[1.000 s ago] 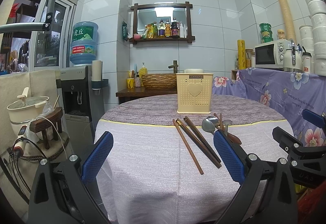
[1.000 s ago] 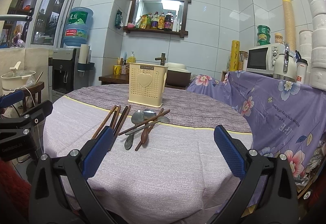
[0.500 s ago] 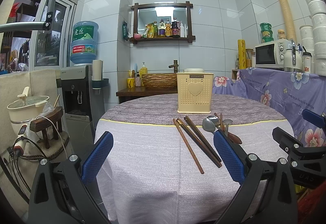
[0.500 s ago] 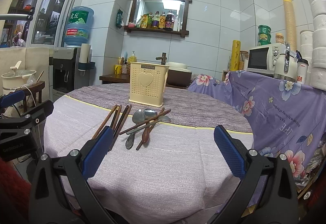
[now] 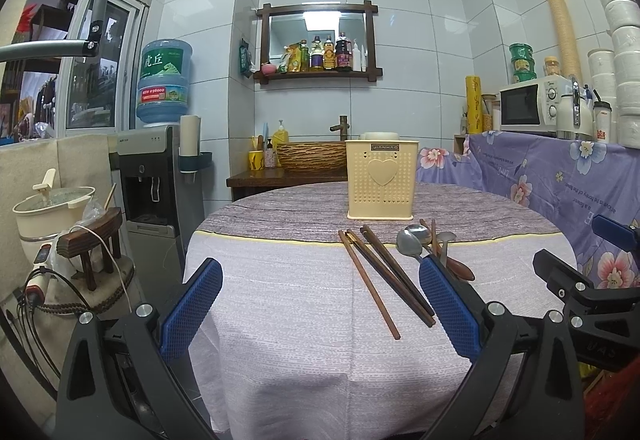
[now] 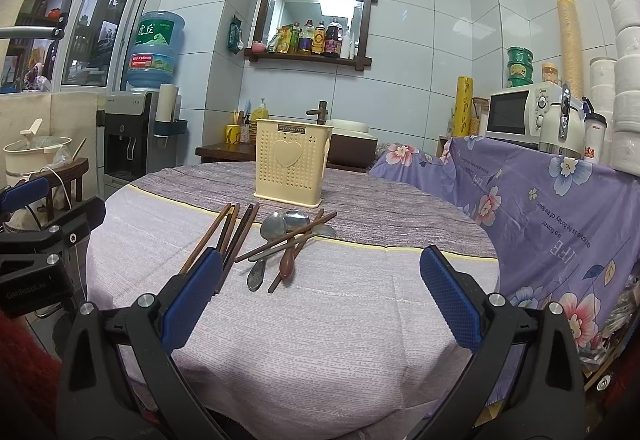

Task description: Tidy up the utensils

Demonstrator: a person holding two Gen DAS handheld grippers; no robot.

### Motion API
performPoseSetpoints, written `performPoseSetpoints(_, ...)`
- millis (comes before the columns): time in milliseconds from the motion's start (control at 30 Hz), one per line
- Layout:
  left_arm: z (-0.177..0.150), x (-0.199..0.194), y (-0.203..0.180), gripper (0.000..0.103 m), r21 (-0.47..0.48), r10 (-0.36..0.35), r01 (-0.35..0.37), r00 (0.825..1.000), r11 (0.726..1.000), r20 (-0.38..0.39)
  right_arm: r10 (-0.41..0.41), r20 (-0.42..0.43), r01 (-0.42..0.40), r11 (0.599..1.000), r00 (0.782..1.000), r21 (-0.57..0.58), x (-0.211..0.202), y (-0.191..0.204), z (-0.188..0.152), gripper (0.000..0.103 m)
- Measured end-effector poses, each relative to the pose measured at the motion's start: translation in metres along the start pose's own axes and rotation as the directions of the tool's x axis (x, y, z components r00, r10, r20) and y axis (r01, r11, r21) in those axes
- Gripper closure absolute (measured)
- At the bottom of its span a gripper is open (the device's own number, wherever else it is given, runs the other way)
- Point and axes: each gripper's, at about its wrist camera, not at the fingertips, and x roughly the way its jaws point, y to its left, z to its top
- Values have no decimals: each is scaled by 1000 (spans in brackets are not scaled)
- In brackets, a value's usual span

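Left gripper (image 5: 320, 304) and right gripper (image 6: 320, 300) both gaped, empty, at frame bottom; chopsticks (image 5: 376, 276) and spoons (image 6: 276, 236) lay mid-frame before utensil holder (image 5: 382, 179).

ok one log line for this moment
left gripper: open, empty | right gripper: open, empty | chopsticks, spoons: on table | holder: upright

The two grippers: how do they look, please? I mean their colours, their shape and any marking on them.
Both look alike. The left gripper and the right gripper each have two black plastic fingers shaped like open frames, fastened with silver screws, and blue pads with a fine dotted texture. Seen from the right wrist, the left gripper's side bears small pale lettering, too small to read surely.
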Motion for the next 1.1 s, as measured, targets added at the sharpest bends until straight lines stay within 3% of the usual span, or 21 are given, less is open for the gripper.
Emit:
performPoseSetpoints(167, -6, 4, 3, 5, 3, -13, 13, 1000, 1000, -24, -22, -30, 22, 1000, 999, 6, 10, -4, -1, 5)
performPoseSetpoints(267, -6, 18, 0, 5, 37, 10, -7, 996, 999, -87, -69, -62, 69, 998, 996, 11, 22, -12, 2, 5)
performPoseSetpoints(467, 9, 53, 17, 5, -5, -21, 21, 978, 1000, -208, -97, -179, 113, 990, 979, 82, 60, -42, 10, 5)
performPoseSetpoints(567, 18, 79, 22, 5, 6, -51, 55, 956, 998, -290, -85, -259, 120, 985, 962, 124, 87, -57, 15, 5)
performPoseSetpoints(633, 22, 101, 26, 5, -17, -94, 94, 926, 995, -367, -45, -308, 100, 981, 950, 165, 104, -65, 17, 5)
performPoseSetpoints(700, 25, 123, 28, 7, -51, -148, 140, 881, 989, -450, -19, -362, 96, 976, 932, 195, 123, -71, 21, 5)
performPoseSetpoints(767, 27, 143, 27, 20, -76, -184, 169, 836, 983, -517, 6, -397, 83, 975, 918, 205, 138, -72, 23, 5)
performPoseSetpoints(833, 29, 160, 23, 31, -79, -183, 168, 804, 983, -566, 22, -429, 74, 976, 903, 205, 153, -72, 27, 5)
performPoseSetpoints(1000, 35, 190, 12, 50, -122, -228, 195, 745, 973, -627, 110, -500, 21, 968, 859, 249, 188, -68, 37, 14)
performPoseSetpoints(1100, 33, 201, 1, 62, -138, -242, 202, 711, 970, -660, 110, -505, 13, 972, 856, 233, 197, -64, 44, 18)
